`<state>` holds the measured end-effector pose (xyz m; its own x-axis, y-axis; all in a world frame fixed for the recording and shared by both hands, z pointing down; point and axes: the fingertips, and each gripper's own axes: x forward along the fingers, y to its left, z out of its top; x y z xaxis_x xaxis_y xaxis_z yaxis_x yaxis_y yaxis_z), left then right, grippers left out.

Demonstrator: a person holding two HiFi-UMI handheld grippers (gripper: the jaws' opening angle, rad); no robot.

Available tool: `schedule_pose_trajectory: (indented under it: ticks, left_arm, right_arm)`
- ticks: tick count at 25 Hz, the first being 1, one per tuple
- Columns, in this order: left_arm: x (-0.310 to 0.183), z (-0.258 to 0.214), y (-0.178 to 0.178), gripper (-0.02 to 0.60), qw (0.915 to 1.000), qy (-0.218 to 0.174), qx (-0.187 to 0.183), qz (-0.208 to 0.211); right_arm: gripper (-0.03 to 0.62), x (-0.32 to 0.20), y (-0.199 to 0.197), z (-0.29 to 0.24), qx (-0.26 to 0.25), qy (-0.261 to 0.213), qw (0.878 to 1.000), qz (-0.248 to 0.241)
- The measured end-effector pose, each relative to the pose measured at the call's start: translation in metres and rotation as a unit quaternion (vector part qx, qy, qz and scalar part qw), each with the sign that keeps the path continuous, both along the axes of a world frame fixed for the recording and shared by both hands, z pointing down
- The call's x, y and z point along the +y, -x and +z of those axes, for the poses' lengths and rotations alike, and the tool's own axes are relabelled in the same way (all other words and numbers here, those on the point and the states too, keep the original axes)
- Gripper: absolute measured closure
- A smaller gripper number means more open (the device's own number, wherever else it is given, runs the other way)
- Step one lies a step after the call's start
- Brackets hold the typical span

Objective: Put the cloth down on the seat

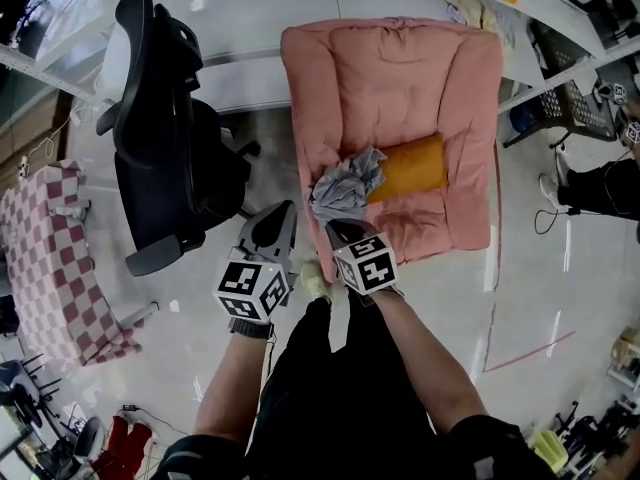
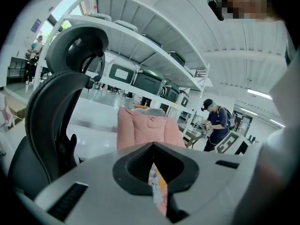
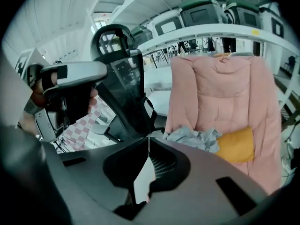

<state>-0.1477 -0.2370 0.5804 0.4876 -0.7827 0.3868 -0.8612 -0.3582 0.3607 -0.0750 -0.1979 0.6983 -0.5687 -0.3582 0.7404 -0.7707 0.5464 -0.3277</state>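
- The grey cloth (image 1: 347, 185) lies crumpled on the pink seat (image 1: 400, 78), touching an orange cushion (image 1: 408, 168).
- Our right gripper (image 1: 343, 232) hangs at the seat's front edge near the cloth, jaws clenched on nothing.
- Our left gripper (image 1: 274, 230), just beside it, is likewise clenched and empty.

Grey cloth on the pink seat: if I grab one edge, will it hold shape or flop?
Likely floppy: the grey cloth lies crumpled in soft folds on the pink seat. Probably light: it looks thin. Lifting may nudge the orange cushion it touches.
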Motion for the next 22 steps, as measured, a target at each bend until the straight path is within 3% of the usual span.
schedule_pose_trajectory:
  ticks: [7, 15, 22]
  left_arm:
    - [-0.005, -0.051, -0.014, 0.577, 0.9995, -0.030, 0.003, 0.012]
    - [-0.009, -0.102, -0.025, 0.577, 0.9982, -0.056, -0.005, 0.023]
    - [-0.008, -0.148, -0.030, 0.577, 0.9969, -0.071, 0.003, 0.035]
  right_arm:
    - [0.589, -0.032, -0.027, -0.089, -0.044, -0.096, 0.993, 0.048]
    - [0.589, -0.056, -0.045, -0.190, -0.088, -0.203, 0.971, 0.087]
    - [0.589, -0.065, -0.057, -0.250, -0.103, -0.263, 0.954, 0.103]
